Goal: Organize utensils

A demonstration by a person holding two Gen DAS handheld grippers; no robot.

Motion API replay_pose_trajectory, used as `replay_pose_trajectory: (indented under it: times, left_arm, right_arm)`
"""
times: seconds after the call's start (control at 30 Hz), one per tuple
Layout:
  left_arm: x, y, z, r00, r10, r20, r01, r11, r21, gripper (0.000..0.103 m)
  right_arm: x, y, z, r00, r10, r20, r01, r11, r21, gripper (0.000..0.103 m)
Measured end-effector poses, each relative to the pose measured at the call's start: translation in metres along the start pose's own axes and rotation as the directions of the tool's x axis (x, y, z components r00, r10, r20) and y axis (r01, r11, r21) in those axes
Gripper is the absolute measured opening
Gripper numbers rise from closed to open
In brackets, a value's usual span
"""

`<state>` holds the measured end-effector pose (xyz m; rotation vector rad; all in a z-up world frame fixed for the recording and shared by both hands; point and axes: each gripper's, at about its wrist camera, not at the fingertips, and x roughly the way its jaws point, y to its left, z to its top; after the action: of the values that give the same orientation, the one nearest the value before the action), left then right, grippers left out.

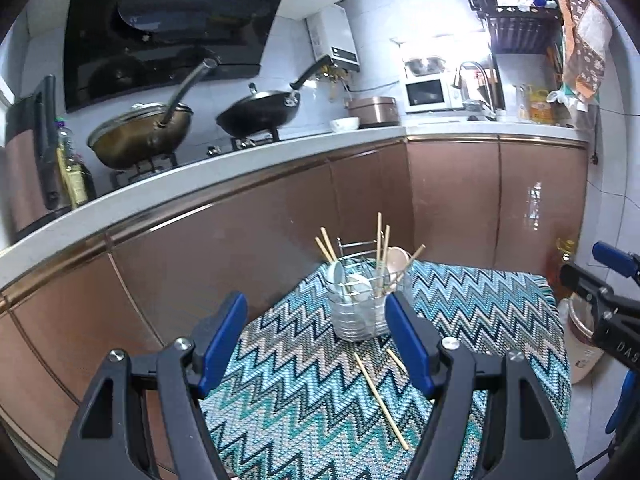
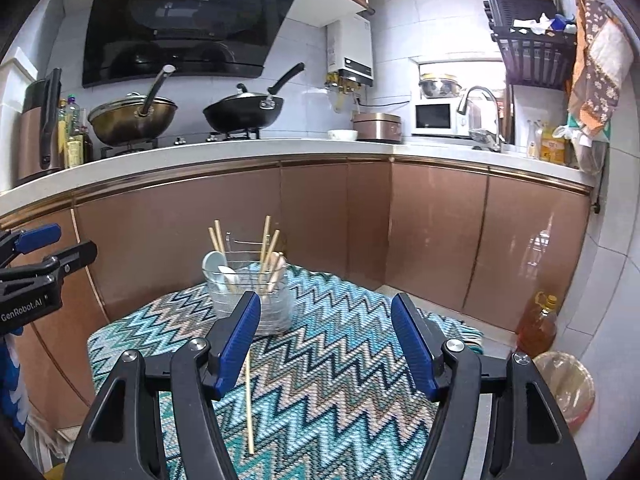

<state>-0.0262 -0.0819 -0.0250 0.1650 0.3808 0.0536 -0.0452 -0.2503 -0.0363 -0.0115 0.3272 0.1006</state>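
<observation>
1. On the zigzag cloth [image 1: 460, 320] we find the wire utensil holder [image 1: 360, 312], standing upright toward twelve o'clock of the table in the left wrist view.
2. We see chopsticks [image 1: 379, 248] upright in the holder's right-hand compartment and more leaning at its far left edge [image 1: 326, 246]; pale spoons [image 1: 335, 276] sit in the left-hand compartment.
3. We note two loose chopsticks lying on the cloth: a long one [image 1: 380, 400] running from near the holder's base toward five o'clock, and a shorter-looking one [image 1: 397, 361] just beside it, partly hidden behind a finger.
4. Our left gripper [image 1: 316, 344] hangs above the cloth with its blue pads well apart and nothing between them; the holder shows at twelve o'clock between the fingertips.
5. Our right gripper [image 2: 326, 344] likewise stands wide, gripping nothing; in its view a loose chopstick [image 2: 249, 400] lies on the cloth at about seven o'clock, just beside the left finger [image 2: 236, 344].
6. We mark the holder [image 2: 248, 292] at eleven o'clock in the right wrist view, and the left gripper [image 2: 40, 264] at nine o'clock.
</observation>
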Motion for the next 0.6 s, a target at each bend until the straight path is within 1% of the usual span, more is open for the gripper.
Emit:
replay_pose_trajectory:
  times: [0.23,0.33,0.4,0.5,0.53,0.6]
  left_arm:
    - [0.030,0.024,-0.008,0.996,-0.072,-0.056,0.068,0.996,-0.065,0.070]
    - [0.048,0.043,-0.014,0.991,-0.105,-0.084,0.096,0.990,-0.099,0.070]
    - [0.061,0.056,-0.019,0.984,-0.135,-0.113,0.120,0.984,-0.130,0.070]
    - [0.087,0.072,-0.028,0.964,-0.187,-0.187,0.154,0.972,-0.177,0.070]
    - [0.096,0.074,-0.033,0.953,-0.207,-0.220,0.167,0.968,-0.189,0.070]
    - [0.117,0.078,-0.041,0.913,-0.287,-0.291,0.224,0.947,-0.231,0.070]
  right_arm:
    - [0.000,0.012,0.009,0.997,-0.080,-0.022,0.079,0.995,-0.059,0.067]
    - [0.003,0.021,0.015,0.994,-0.106,-0.025,0.104,0.991,-0.088,0.067]
    - [0.009,0.025,0.019,0.993,-0.109,-0.041,0.105,0.990,-0.098,0.067]
    - [0.024,0.030,0.022,0.992,-0.091,-0.086,0.083,0.992,-0.097,0.067]
    - [0.033,0.033,0.022,0.991,-0.068,-0.117,0.058,0.994,-0.089,0.067]
    - [0.050,0.035,0.020,0.985,-0.030,-0.171,0.017,0.997,-0.073,0.067]
